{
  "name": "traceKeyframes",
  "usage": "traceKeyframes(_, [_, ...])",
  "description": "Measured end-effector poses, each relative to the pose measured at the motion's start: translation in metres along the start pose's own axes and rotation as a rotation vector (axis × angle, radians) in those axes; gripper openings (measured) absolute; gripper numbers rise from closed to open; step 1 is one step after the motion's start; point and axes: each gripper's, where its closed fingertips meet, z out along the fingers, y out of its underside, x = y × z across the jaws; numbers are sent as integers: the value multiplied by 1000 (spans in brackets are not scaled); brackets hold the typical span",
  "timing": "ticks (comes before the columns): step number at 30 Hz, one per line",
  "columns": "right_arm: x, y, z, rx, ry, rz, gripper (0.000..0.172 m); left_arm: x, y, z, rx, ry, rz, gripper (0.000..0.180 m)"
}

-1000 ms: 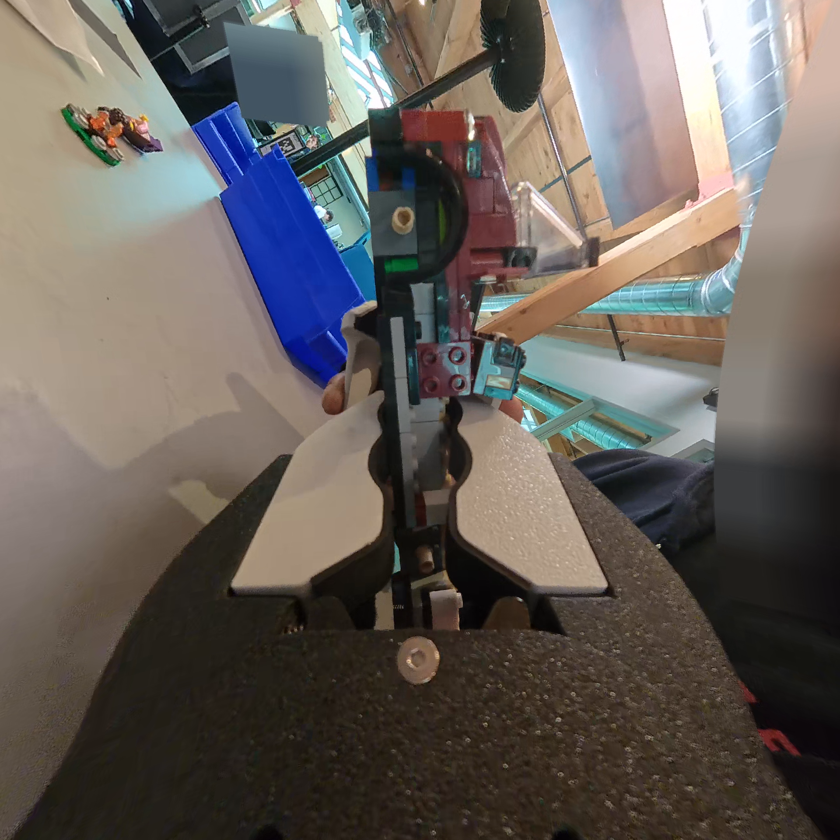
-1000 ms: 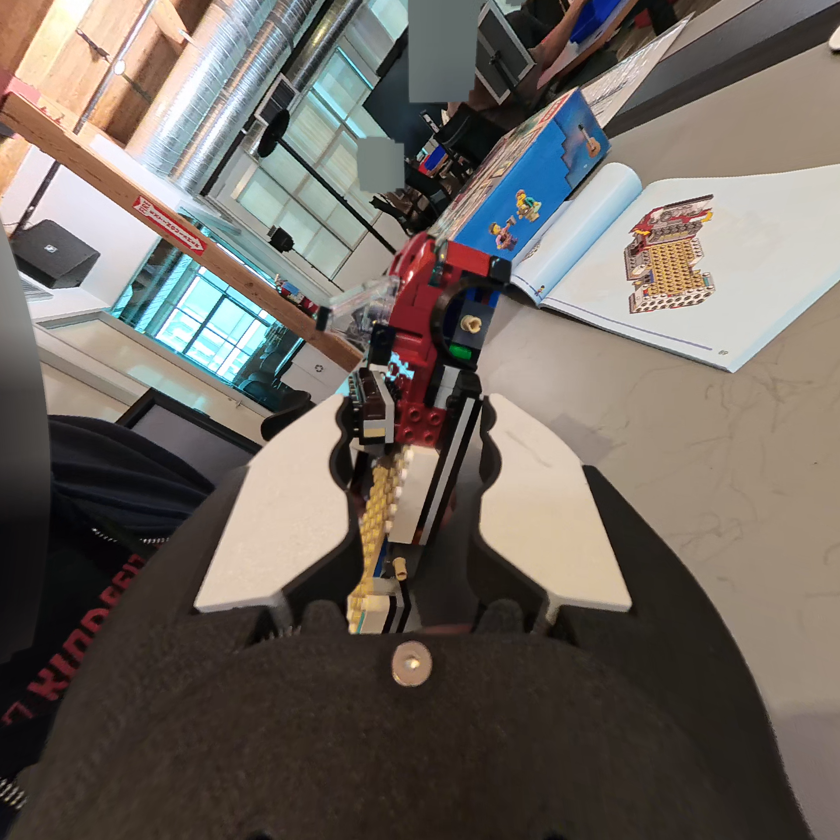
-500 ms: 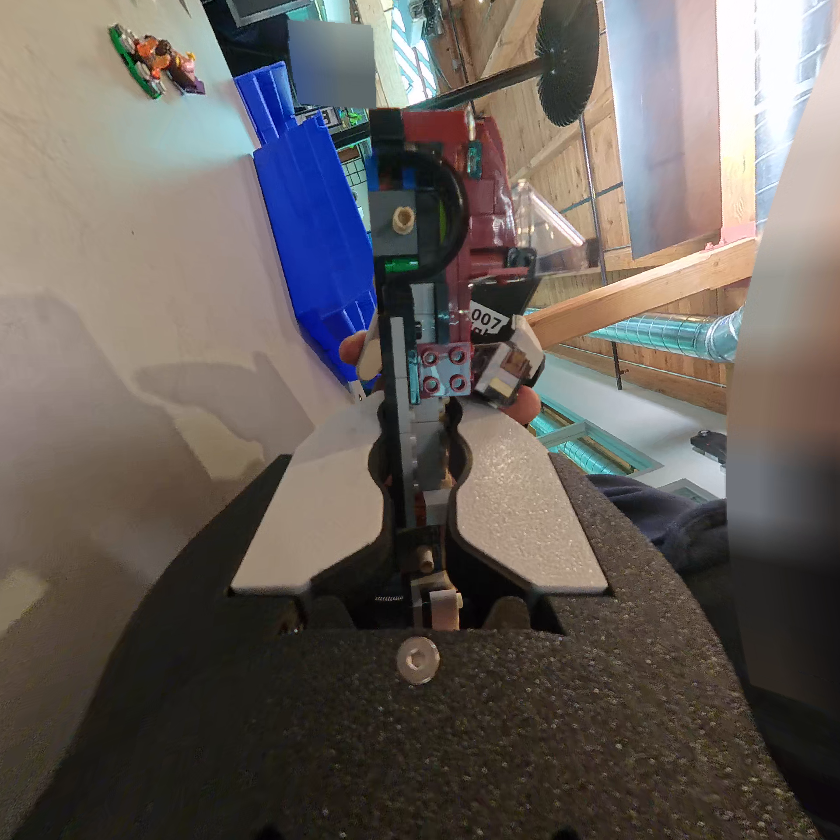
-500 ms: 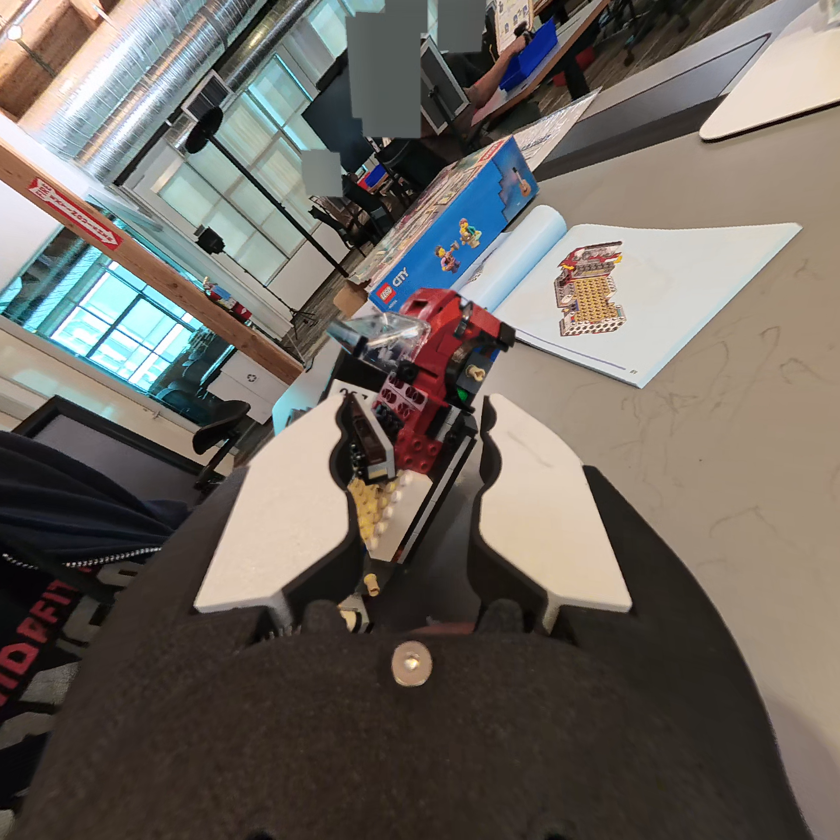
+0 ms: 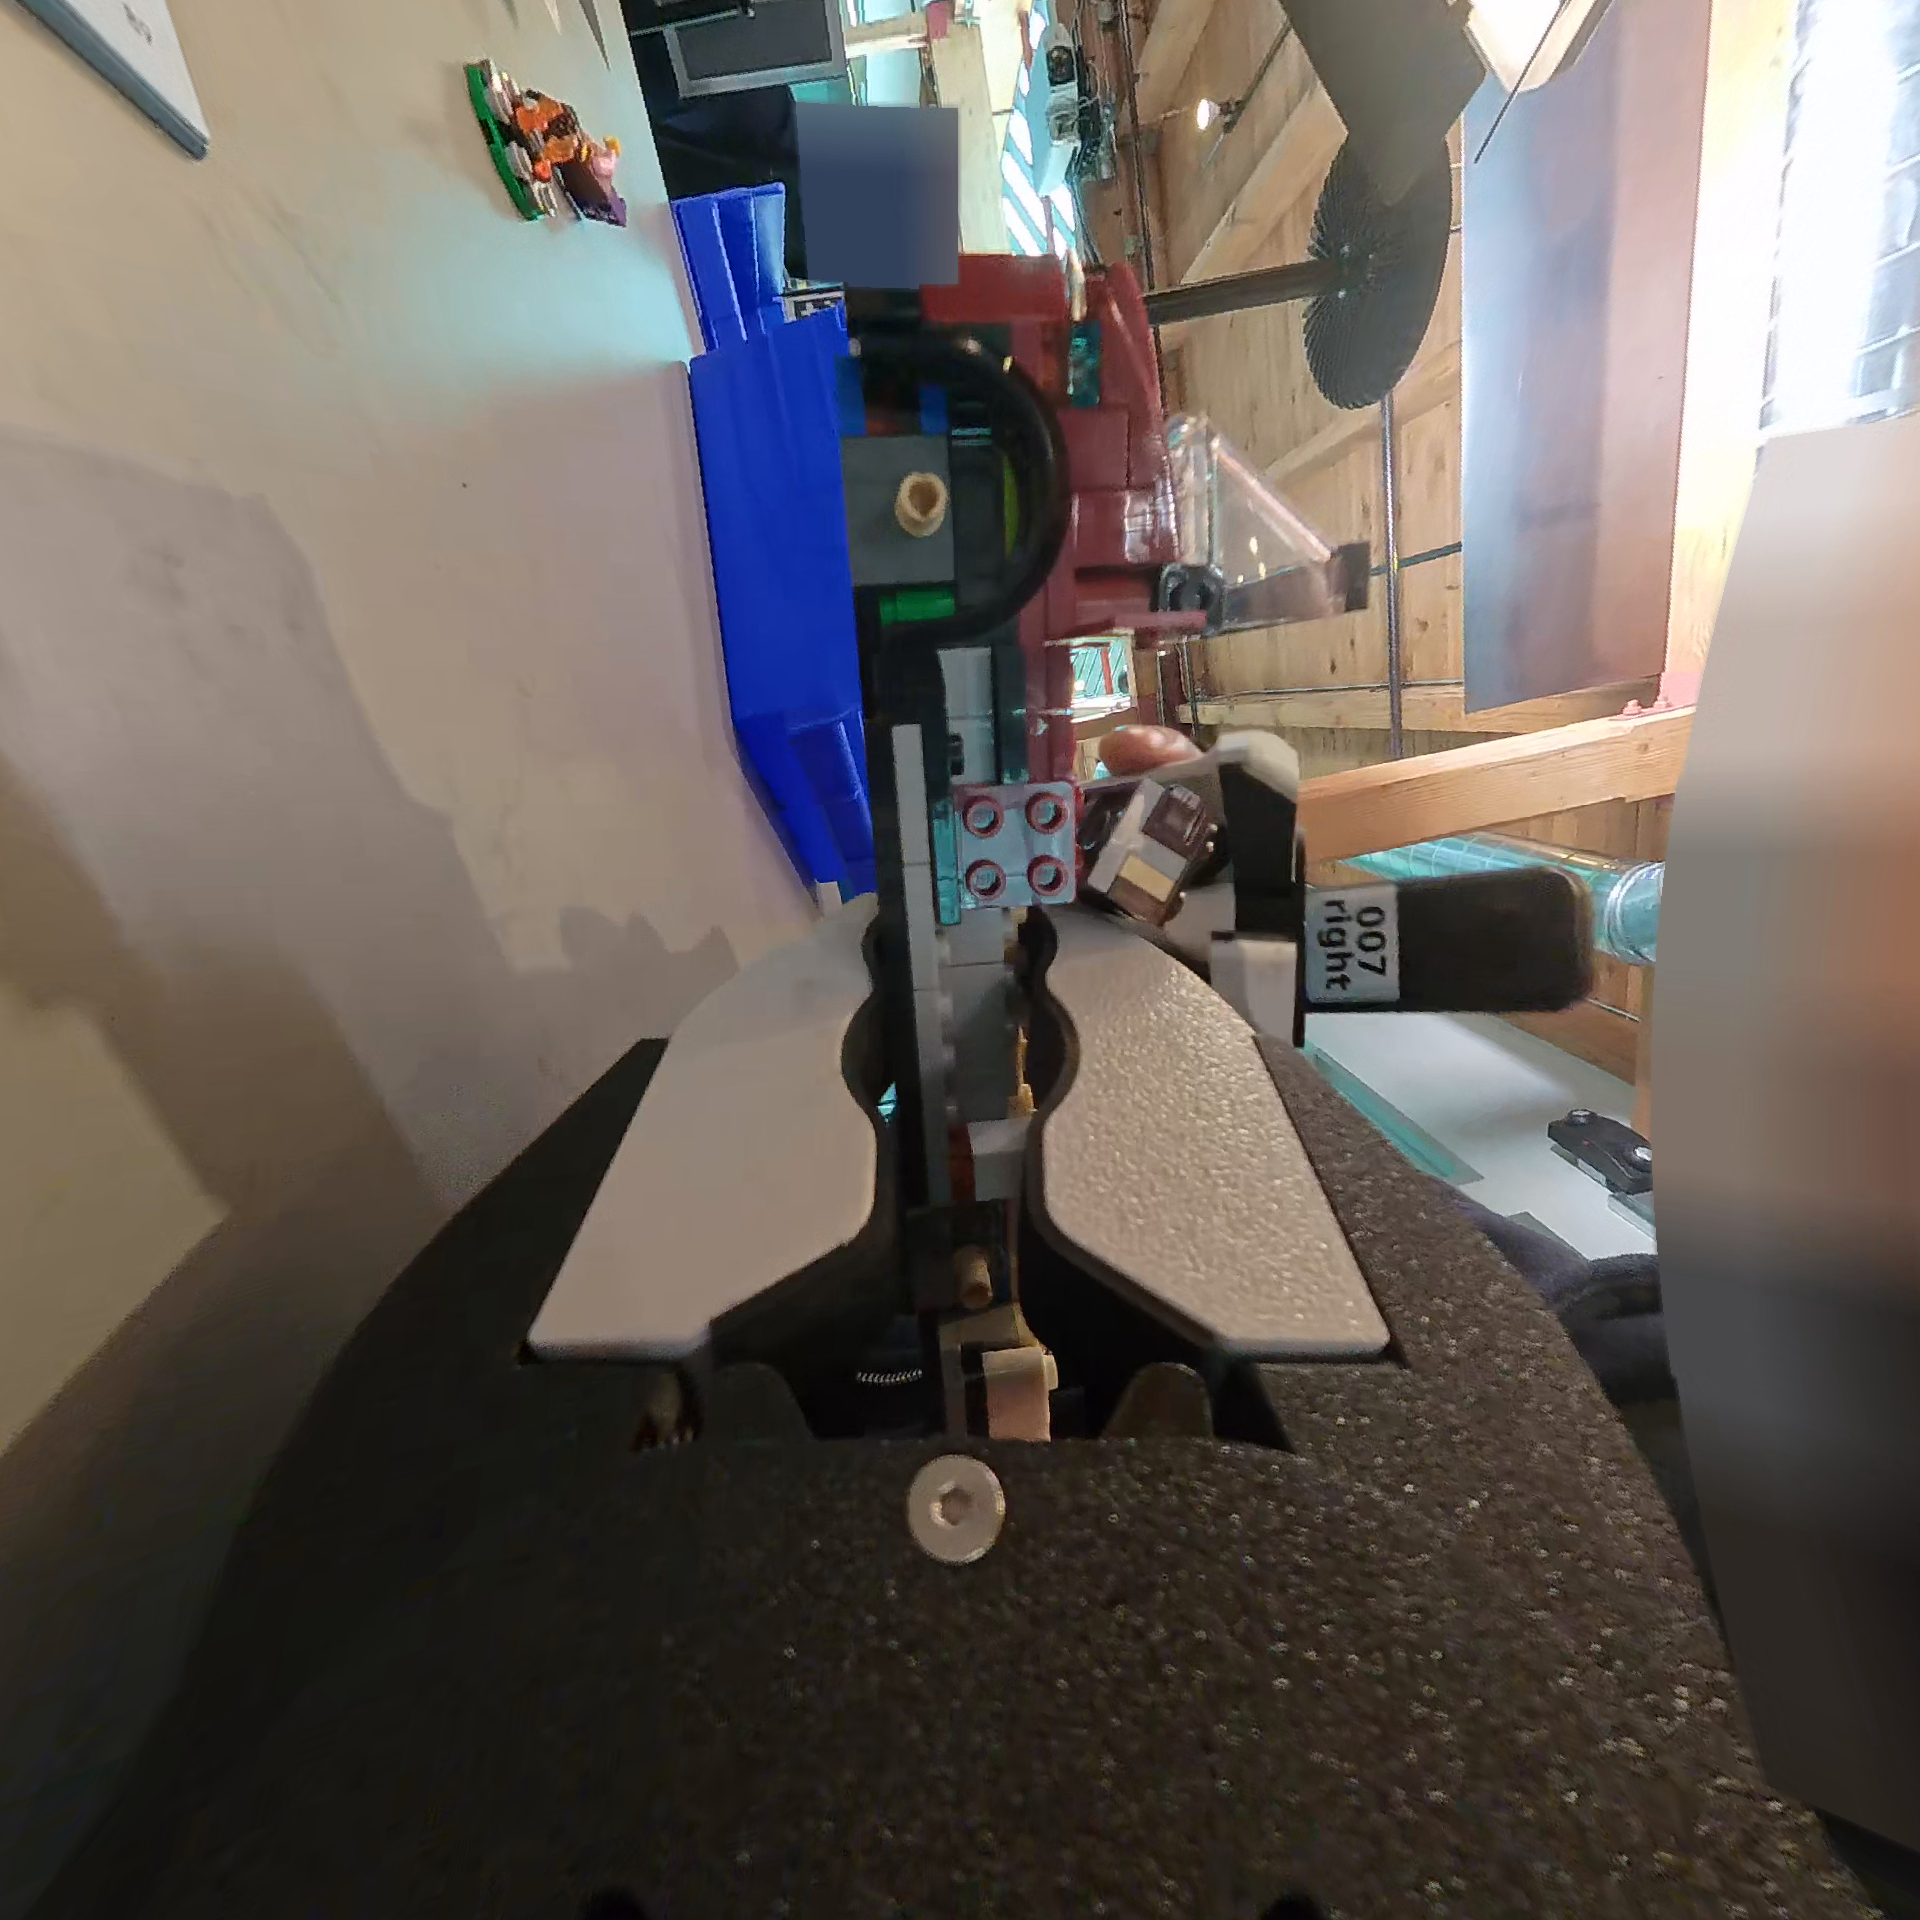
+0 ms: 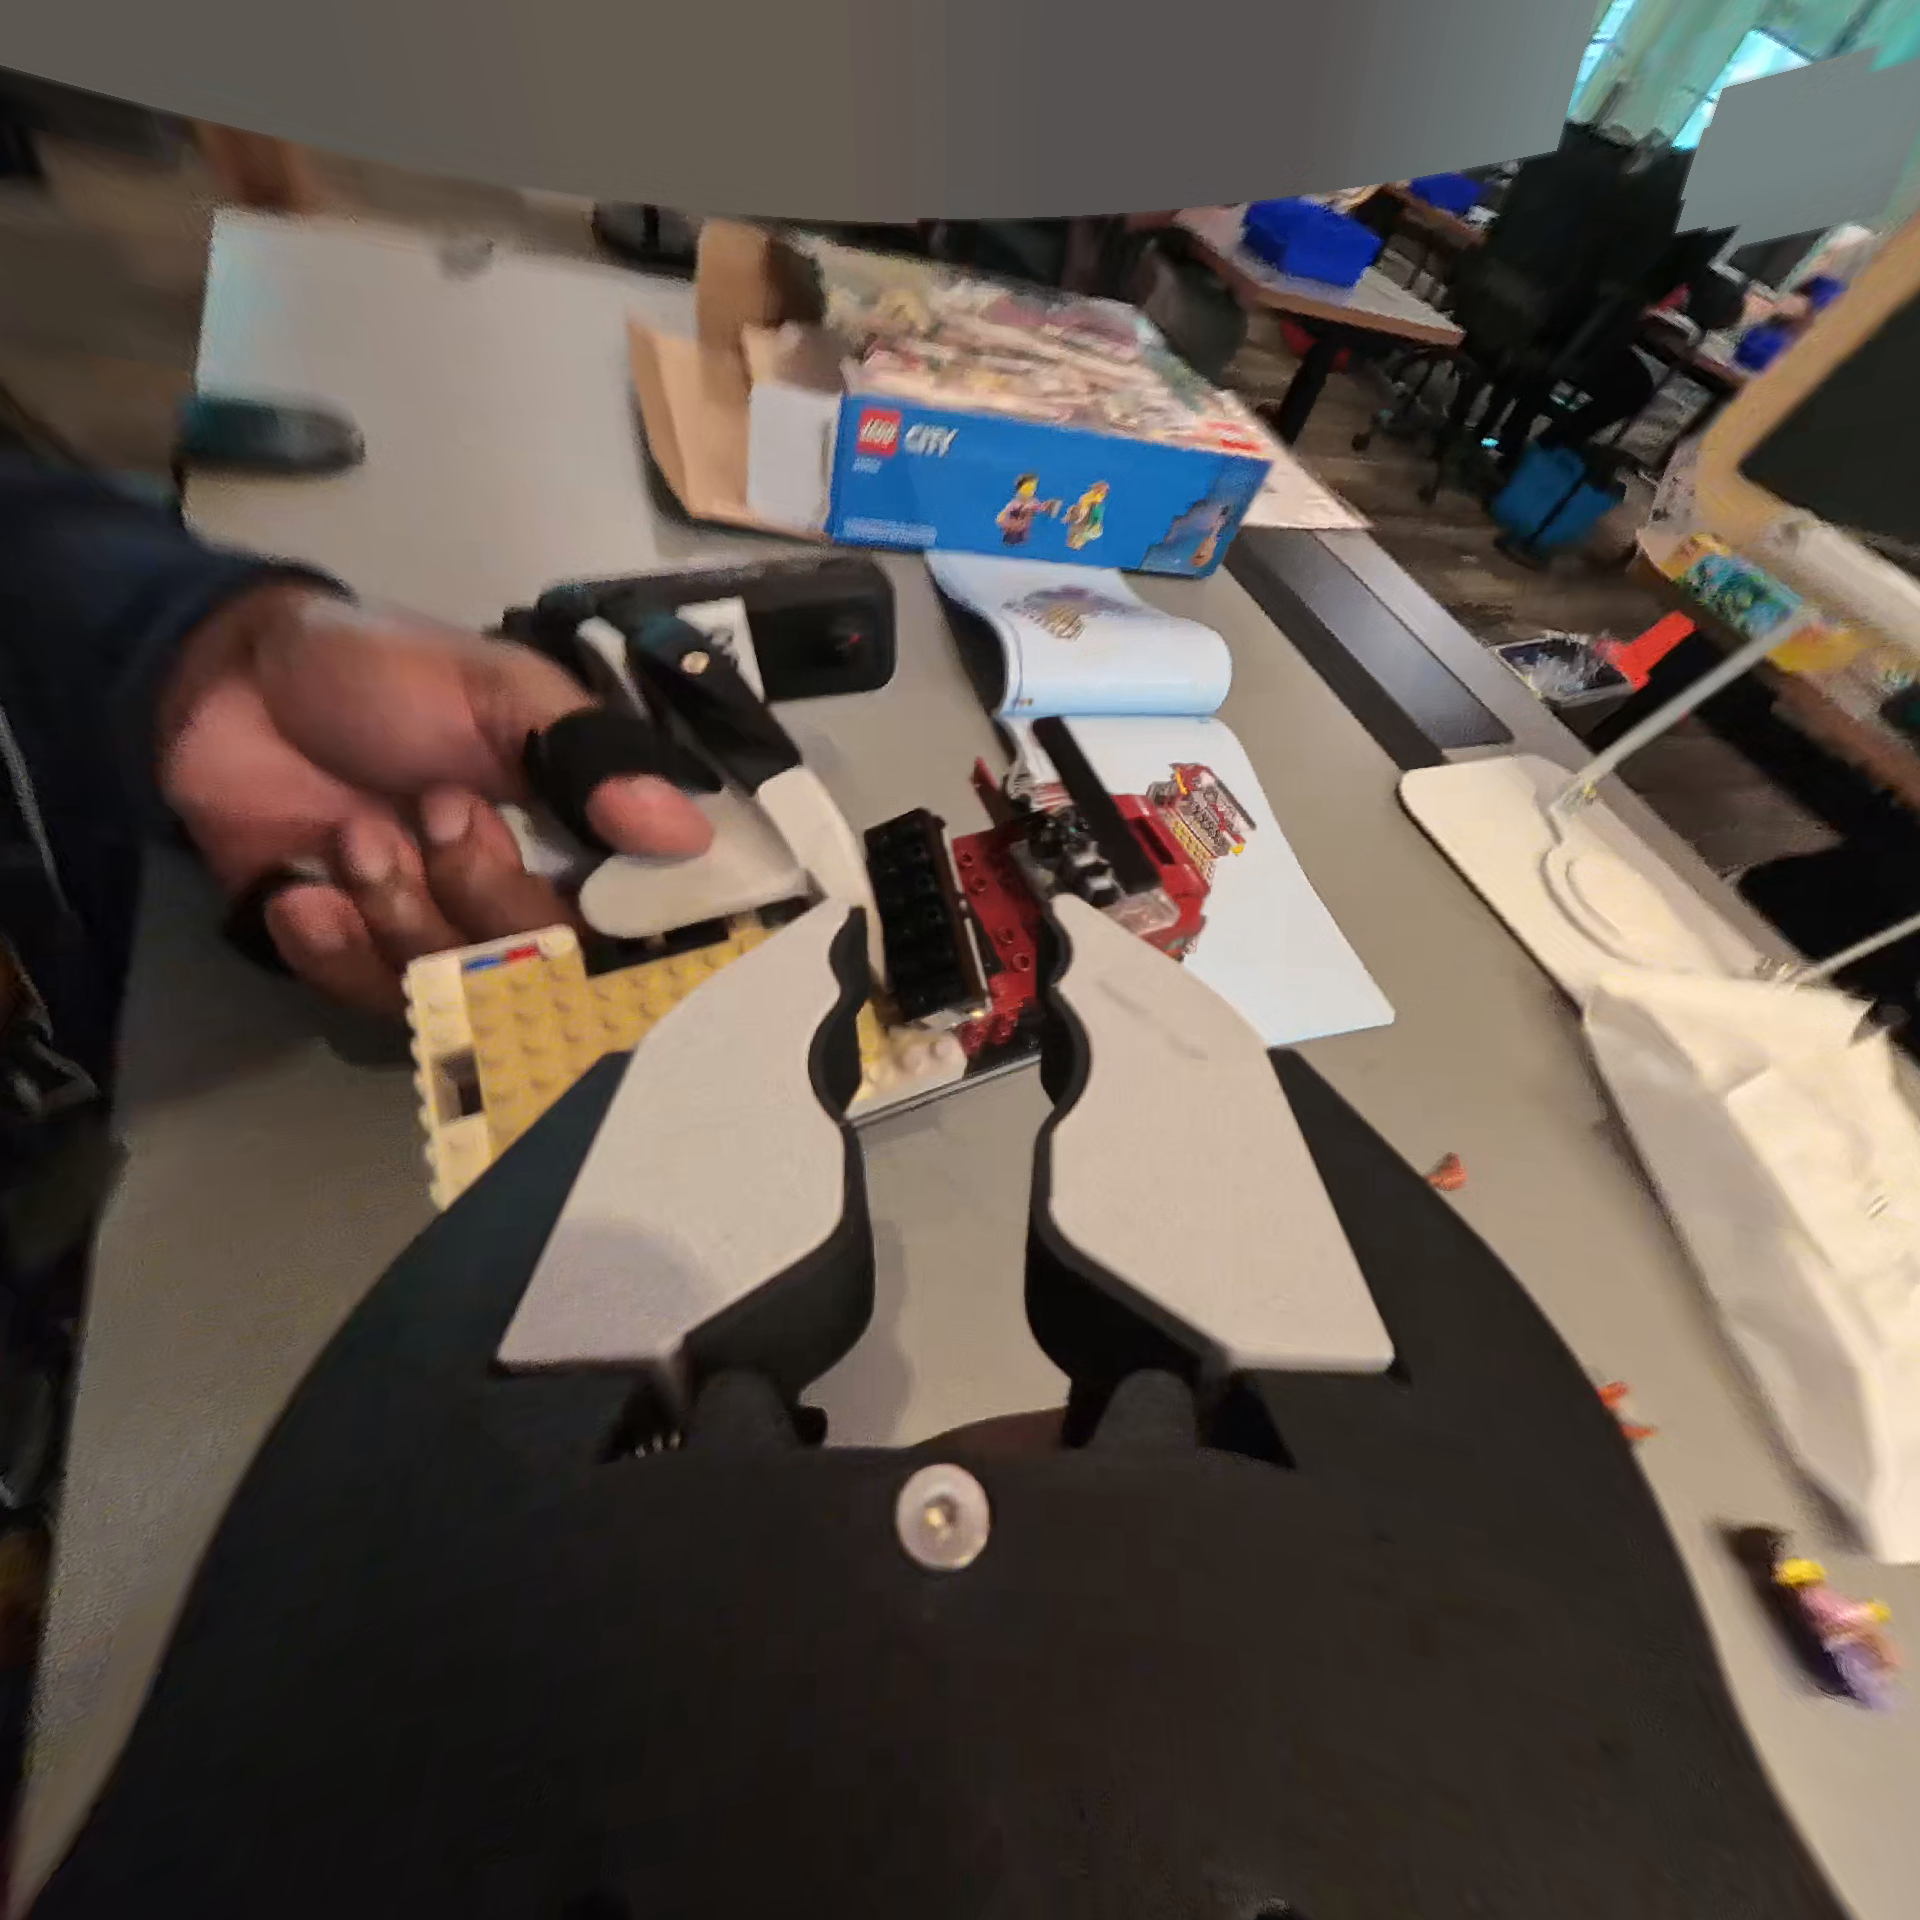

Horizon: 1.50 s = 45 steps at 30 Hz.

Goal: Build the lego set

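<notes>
The left claw is clamped narrow on the studded plastic brick model, dark red with a clear sloped windscreen and a tan base, held above the smooth grey tabletop. The right claw grips a glossy black oblong brick piece against the model's red side, near an open paper instruction booklet.

**Crowded middle, open bench at the near edge**

Bare bench lies open to the right of the brick model and just in front of it. Behind the model, the open booklet and the blue box close off the far side. The left gripper and the hand block the left flank. A white bag bounds the right, with a small figure near it.
</notes>
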Motion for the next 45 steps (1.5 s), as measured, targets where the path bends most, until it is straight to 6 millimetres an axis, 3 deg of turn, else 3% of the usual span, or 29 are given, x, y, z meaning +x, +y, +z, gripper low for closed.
traceKeyframes(3, [-11,6,10,-90,-51,-133,26,1,1,-1,5,-4,11,20])
traceKeyframes(8, [-18,12,20,-143,-104,-208,21,1,2,-5,11,-21,34,20])
traceKeyframes(18, [-17,17,24,-213,-191,-206,17,0,10,-6,-23,-49,80,21])
traceKeyframes(28, [-18,8,27,-212,-252,-192,17,-2,12,-10,-37,-73,86,21])
traceKeyframes(45, [-30,14,31,-329,-408,-253,16,-2,18,-15,-55,-66,59,21])
